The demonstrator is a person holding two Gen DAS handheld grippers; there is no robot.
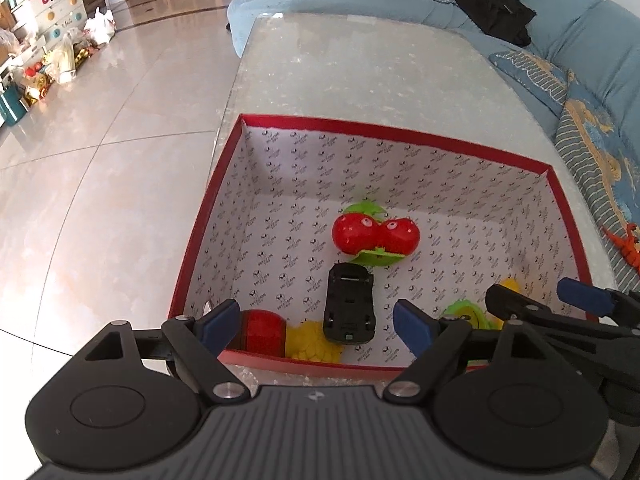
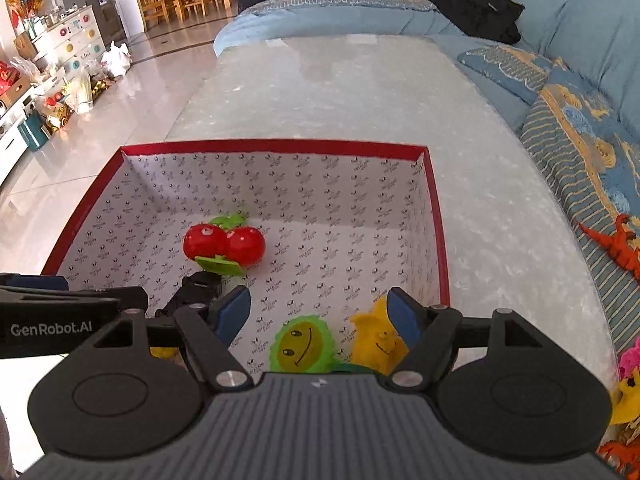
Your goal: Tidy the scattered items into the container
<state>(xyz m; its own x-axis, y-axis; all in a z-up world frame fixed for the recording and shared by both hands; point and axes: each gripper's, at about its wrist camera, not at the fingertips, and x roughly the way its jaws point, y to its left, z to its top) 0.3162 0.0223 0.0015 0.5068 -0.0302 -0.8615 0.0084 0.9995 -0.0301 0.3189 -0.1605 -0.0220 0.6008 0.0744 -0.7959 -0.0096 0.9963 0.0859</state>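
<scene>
Left wrist: claw spread over red-rimmed box; toys inside.

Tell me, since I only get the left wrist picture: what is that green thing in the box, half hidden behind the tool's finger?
Observer: The right wrist view shows a green round toy with a smiling face, lying in the red box.
Operator: And the yellow bit next to it?
Observer: A yellow toy with a small face, just to the green one's right.
Operator: Is anything left outside?
Observer: Yes, a pink toy lies outside the box, low at the right.
</scene>
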